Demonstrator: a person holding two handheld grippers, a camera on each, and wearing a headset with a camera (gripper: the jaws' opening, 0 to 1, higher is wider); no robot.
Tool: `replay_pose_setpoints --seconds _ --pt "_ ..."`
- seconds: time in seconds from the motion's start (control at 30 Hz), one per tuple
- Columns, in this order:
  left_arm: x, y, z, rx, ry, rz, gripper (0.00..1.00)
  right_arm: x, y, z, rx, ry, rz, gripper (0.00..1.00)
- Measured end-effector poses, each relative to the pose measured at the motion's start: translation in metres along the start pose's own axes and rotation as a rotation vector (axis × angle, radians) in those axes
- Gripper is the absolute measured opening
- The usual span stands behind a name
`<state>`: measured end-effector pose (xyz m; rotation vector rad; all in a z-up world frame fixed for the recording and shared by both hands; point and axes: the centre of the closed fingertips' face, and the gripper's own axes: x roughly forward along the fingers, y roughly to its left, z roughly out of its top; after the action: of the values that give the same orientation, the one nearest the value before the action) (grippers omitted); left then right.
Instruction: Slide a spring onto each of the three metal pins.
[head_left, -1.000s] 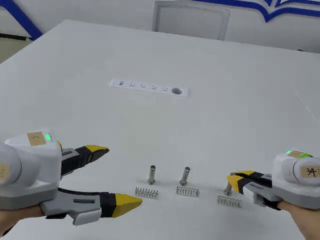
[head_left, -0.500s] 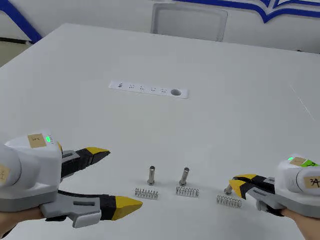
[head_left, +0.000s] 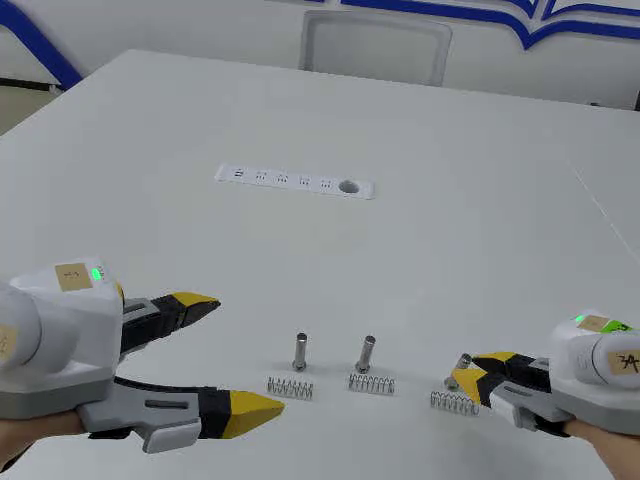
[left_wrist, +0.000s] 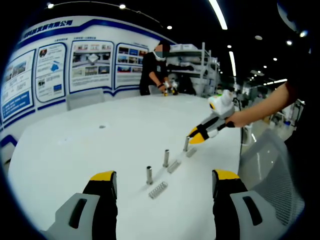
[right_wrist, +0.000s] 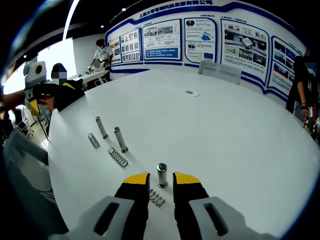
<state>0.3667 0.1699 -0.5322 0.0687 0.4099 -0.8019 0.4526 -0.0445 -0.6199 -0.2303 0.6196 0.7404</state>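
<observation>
- The left gripper (head_left: 238, 352) was held low over the table (head_left: 400, 250) with its jaws spread wide and empty, well to the left of the parts.
- The right gripper (right_wrist: 161, 181) was held with its jaws a narrow way apart and nothing pinched. The right spring (right_wrist: 156, 197) was seen lying flat in the gap between them, and the right pin (right_wrist: 162, 175) was seen upright just beyond.
- The left pin (head_left: 301, 350) and middle pin (head_left: 367, 352) were seen standing bare, with the left spring (head_left: 290, 387) and middle spring (head_left: 371, 384) laid just in front of them. No spring was yet threaded.
- The step in hand was judged to be the pick-up of the right spring. It would best be pinched lightly near one end, so that the other end is left free to be guided over the pin's top.
- By too hard a squeeze the spring could be crushed or flicked away, and the nearby pin could be knocked over by the jaw tips.
</observation>
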Motion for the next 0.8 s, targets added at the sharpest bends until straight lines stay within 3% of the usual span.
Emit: replay_pose_setpoints --seconds 0.2,0.33,0.53,0.67,0.7,0.8 --pt "0.002 -0.003 -0.002 -0.01 0.001 -0.01 0.8 -0.004 0.0 -0.022 -0.041 0.076 0.054 0.22" --pt "0.004 -0.004 -0.008 -0.017 0.016 -0.012 0.8 -0.002 0.004 -0.037 -0.146 0.153 0.104 0.22" --pt "0.005 -0.006 -0.008 -0.026 0.015 -0.017 0.8 0.007 0.005 -0.041 -0.207 0.189 0.152 0.22" --pt "0.005 -0.004 -0.013 -0.028 0.03 -0.011 0.8 0.011 0.013 -0.051 -0.239 0.24 0.236 0.22" --pt "0.005 -0.004 -0.013 -0.027 0.034 -0.012 0.8 0.013 0.013 -0.046 -0.232 0.214 0.236 0.22" --pt "0.004 -0.004 -0.015 -0.027 0.041 -0.011 0.8 0.013 0.014 -0.047 -0.275 0.249 0.266 0.22"
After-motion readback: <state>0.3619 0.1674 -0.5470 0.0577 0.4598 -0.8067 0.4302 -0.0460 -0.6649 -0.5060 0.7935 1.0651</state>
